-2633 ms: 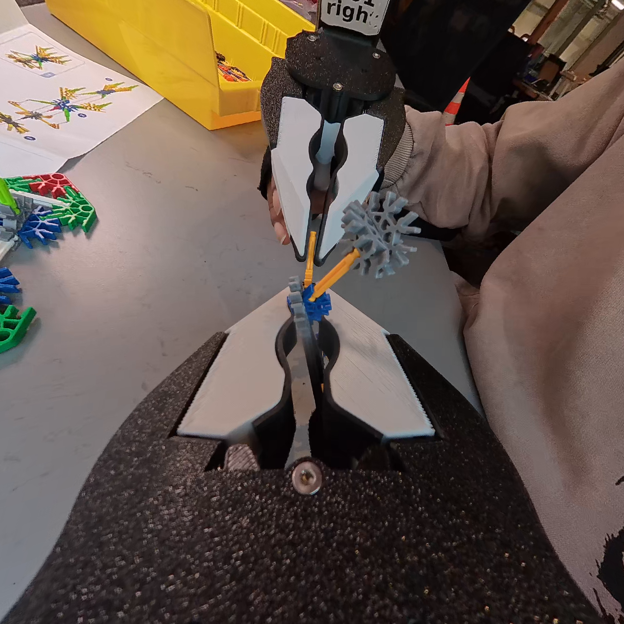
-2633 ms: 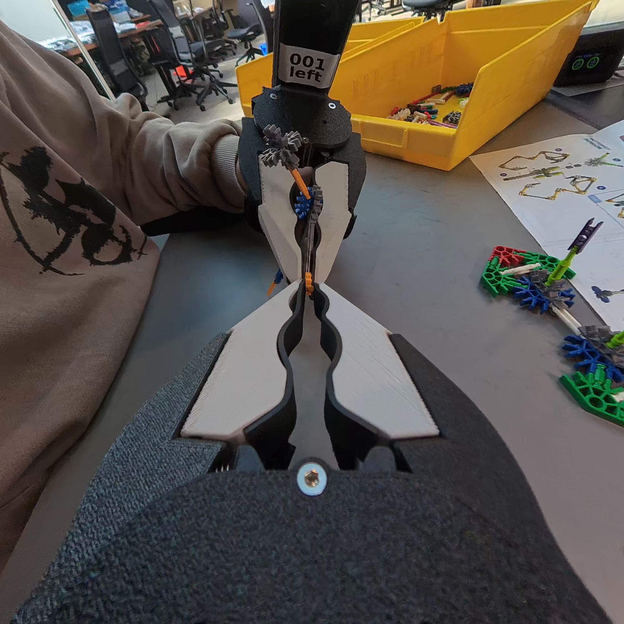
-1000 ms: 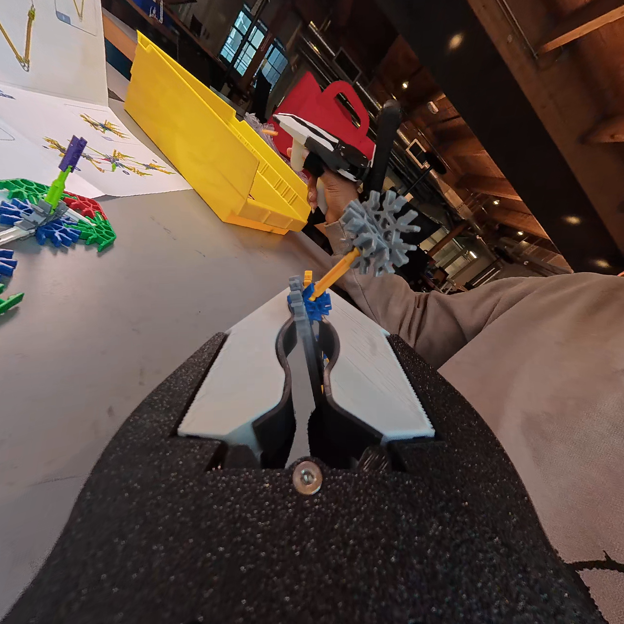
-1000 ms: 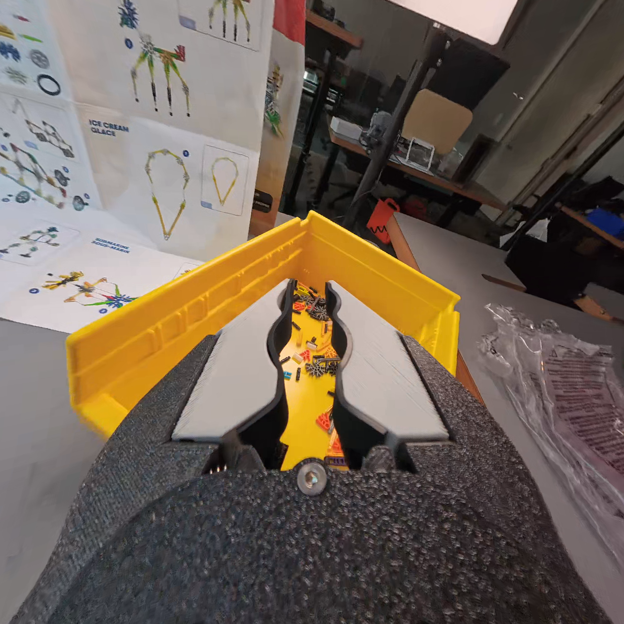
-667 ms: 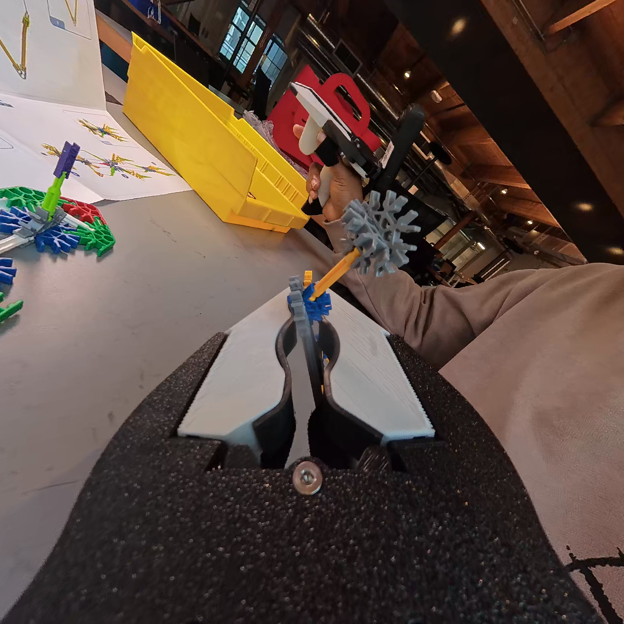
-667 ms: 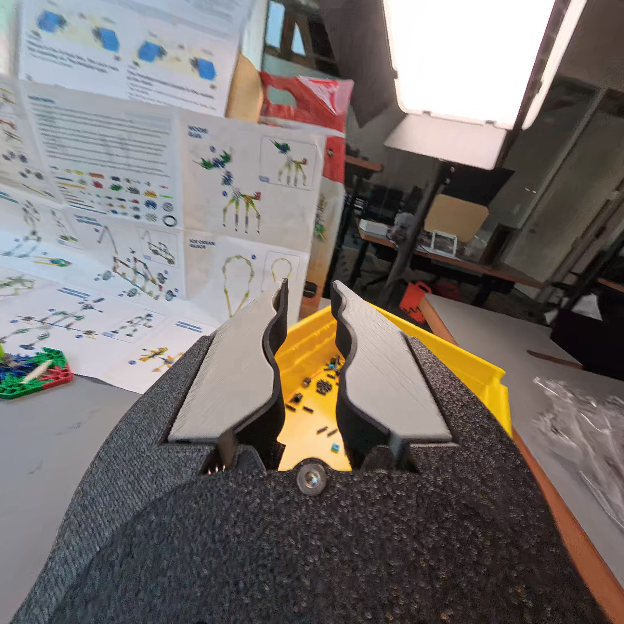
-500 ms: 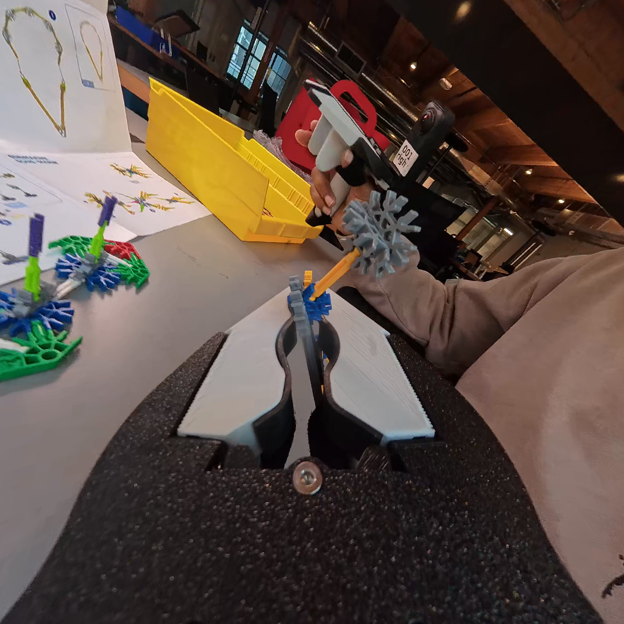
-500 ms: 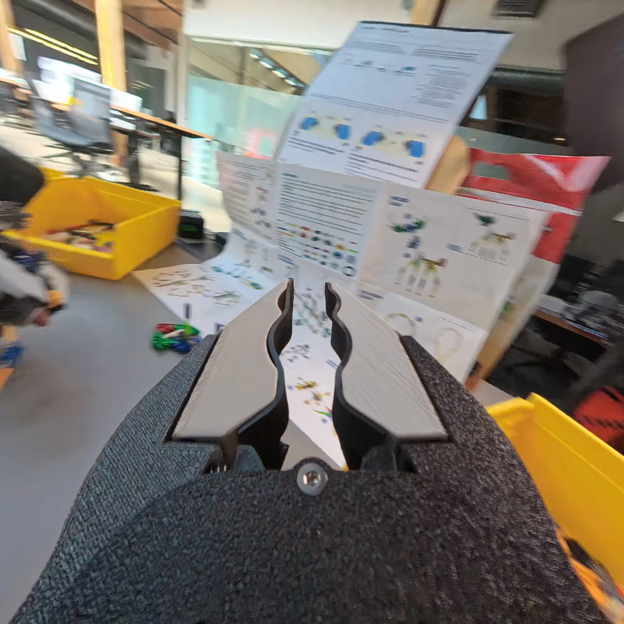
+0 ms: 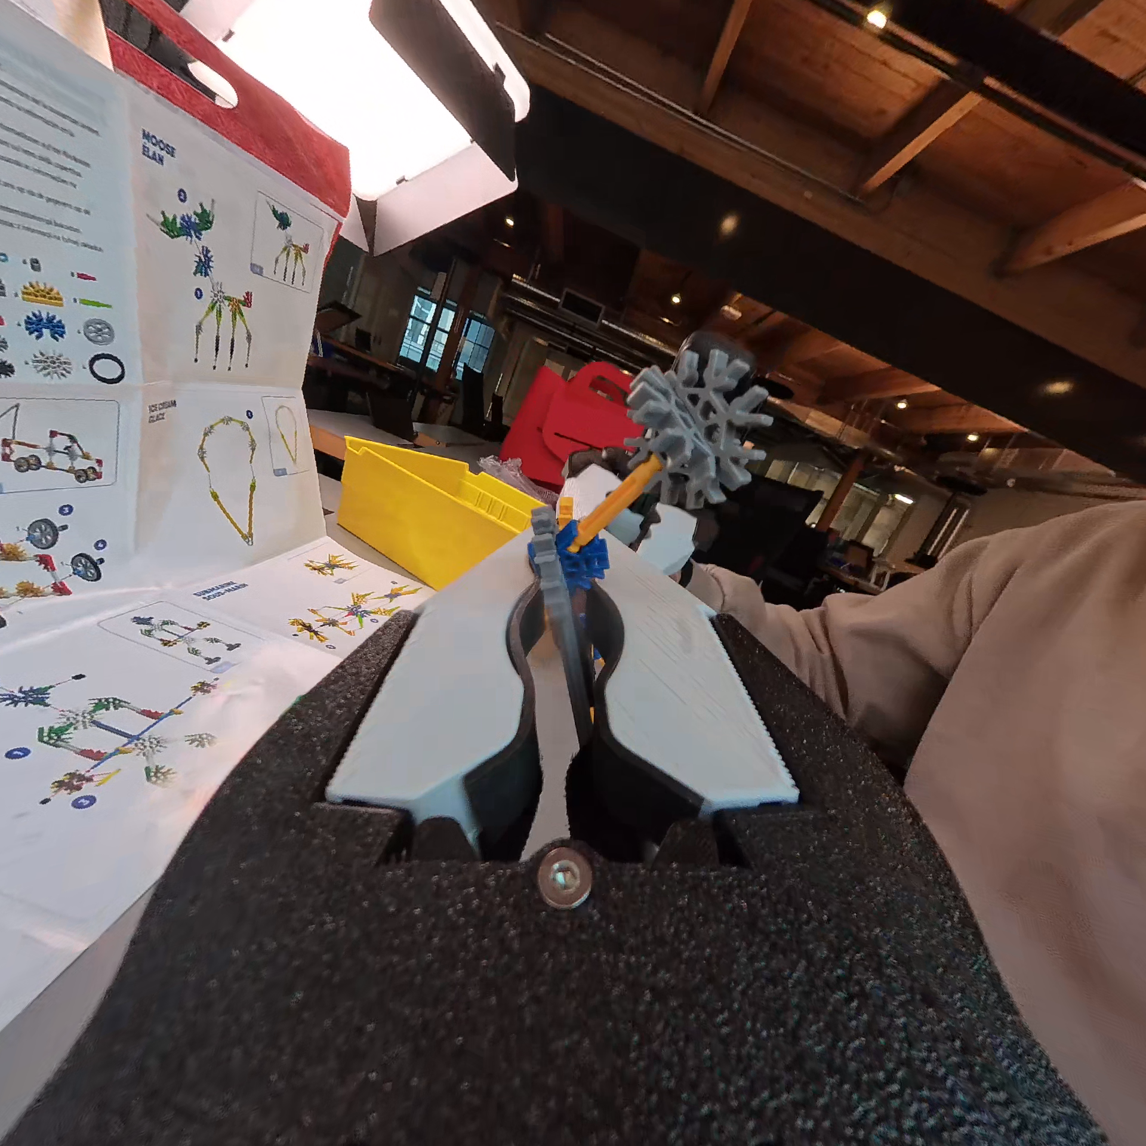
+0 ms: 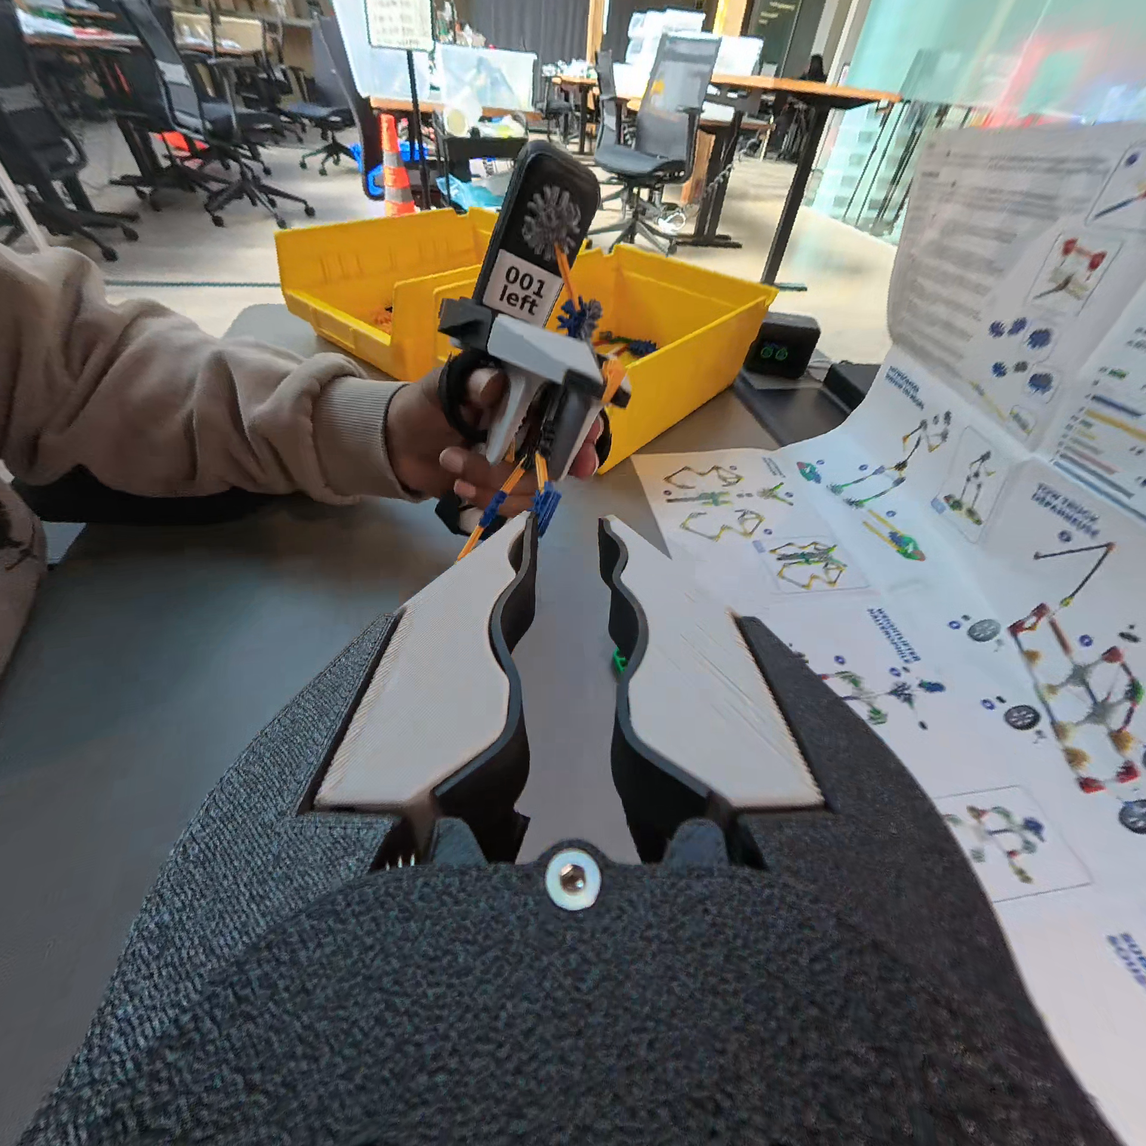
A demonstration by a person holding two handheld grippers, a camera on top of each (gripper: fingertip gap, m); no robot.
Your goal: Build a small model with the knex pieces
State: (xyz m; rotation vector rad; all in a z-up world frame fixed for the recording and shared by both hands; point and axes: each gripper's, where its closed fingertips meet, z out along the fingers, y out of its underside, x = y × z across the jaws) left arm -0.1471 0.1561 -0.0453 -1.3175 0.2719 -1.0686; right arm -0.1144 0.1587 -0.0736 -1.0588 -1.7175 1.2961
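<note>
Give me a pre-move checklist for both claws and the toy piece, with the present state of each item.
1. Left claw shut on the toy piece: ok, fingers clamp its grey and blue connectors.
2. Grey snowflake on its orange rod: ok, it stands above the fingertips.
3. Right claw open and empty: ok, a clear gap, nothing between the fingers.
4. Right claw lined up with the piece: ok, the blue connector hangs just past its left fingertip.
5. Rod seated fully in the connector: cannot tell.
6. Yellow bin out of the way: ok, it sits behind the left claw.
</note>
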